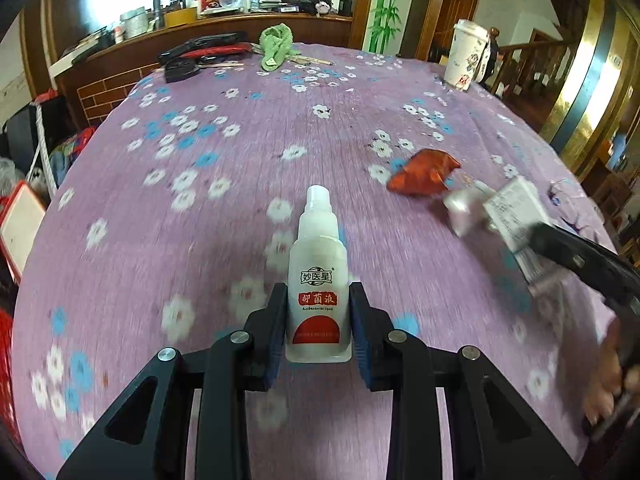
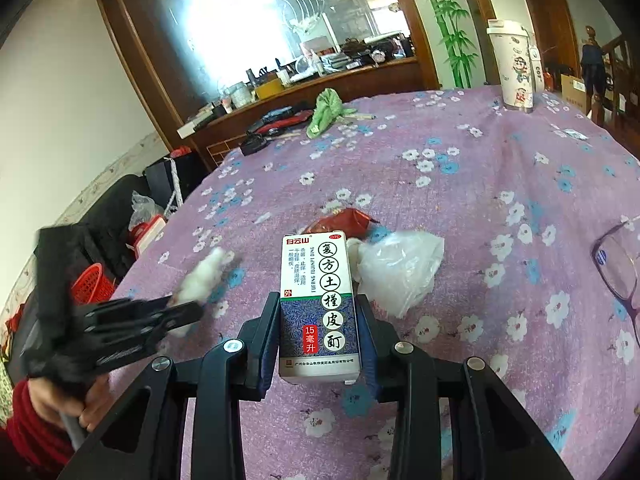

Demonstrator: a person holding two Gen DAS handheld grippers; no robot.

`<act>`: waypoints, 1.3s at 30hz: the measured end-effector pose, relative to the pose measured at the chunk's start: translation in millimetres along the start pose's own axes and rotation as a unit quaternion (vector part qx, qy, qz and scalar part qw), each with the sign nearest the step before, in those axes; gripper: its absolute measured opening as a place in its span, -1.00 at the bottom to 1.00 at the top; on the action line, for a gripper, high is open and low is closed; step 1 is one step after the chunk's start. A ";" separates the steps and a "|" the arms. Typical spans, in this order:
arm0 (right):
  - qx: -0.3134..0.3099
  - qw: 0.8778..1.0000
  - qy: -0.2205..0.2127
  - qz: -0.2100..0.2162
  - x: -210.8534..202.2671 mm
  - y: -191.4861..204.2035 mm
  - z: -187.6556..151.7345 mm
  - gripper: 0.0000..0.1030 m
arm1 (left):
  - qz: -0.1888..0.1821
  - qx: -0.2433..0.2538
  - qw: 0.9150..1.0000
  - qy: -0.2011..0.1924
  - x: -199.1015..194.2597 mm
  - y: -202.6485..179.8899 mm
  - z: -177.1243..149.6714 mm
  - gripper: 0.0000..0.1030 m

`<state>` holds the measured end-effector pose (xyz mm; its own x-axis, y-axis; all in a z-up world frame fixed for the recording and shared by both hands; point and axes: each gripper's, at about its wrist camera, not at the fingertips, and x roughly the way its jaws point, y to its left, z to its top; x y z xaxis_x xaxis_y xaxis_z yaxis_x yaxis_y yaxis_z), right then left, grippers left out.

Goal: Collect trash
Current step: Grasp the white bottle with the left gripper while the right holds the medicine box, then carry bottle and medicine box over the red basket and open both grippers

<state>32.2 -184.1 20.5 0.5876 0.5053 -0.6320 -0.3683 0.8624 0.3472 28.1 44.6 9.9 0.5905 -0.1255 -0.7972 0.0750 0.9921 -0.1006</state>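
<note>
In the left wrist view my left gripper (image 1: 319,294) is shut on a small white bottle (image 1: 318,240) with a red label, held upright over the purple flowered tablecloth (image 1: 180,220). My right gripper (image 2: 319,302) is shut on a white and blue medicine box (image 2: 316,264). That box (image 1: 514,210) and the right gripper (image 1: 538,242) also show, blurred, at the right of the left wrist view. On the cloth lie a crumpled red wrapper (image 2: 346,220) and a clear plastic bag (image 2: 400,272). The left gripper (image 2: 188,308) appears blurred at the left with the bottle (image 2: 204,276).
A tall paper cup (image 2: 514,68) stands at the far right of the table. A green cloth (image 2: 326,112) and black items (image 1: 200,54) lie at the far edge. Glasses (image 2: 616,272) rest at the right. A red basket (image 2: 90,284) sits below the table's left edge.
</note>
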 end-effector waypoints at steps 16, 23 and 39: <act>-0.031 0.999 0.017 -0.029 -37.9 79.9 -57.8 -0.27 | -0.006 -0.003 0.999 -0.052 -60.7 11.3 -57.9 -0.44; -0.024 0.998 0.009 -0.053 -47.5 85.1 -60.6 -0.27 | -0.005 -0.005 0.998 -0.066 -72.4 17.9 -64.5 -0.44; -0.033 0.998 0.002 -0.058 -65.9 99.3 -67.6 -0.27 | -0.002 -0.002 0.997 -0.080 -93.7 15.0 -74.7 -0.44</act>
<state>-91.8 -133.7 49.8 0.6264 0.4026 -0.6675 -0.3453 0.9110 0.2254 -86.2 71.3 38.6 0.7112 -0.1276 -0.6913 0.0748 0.9915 -0.1062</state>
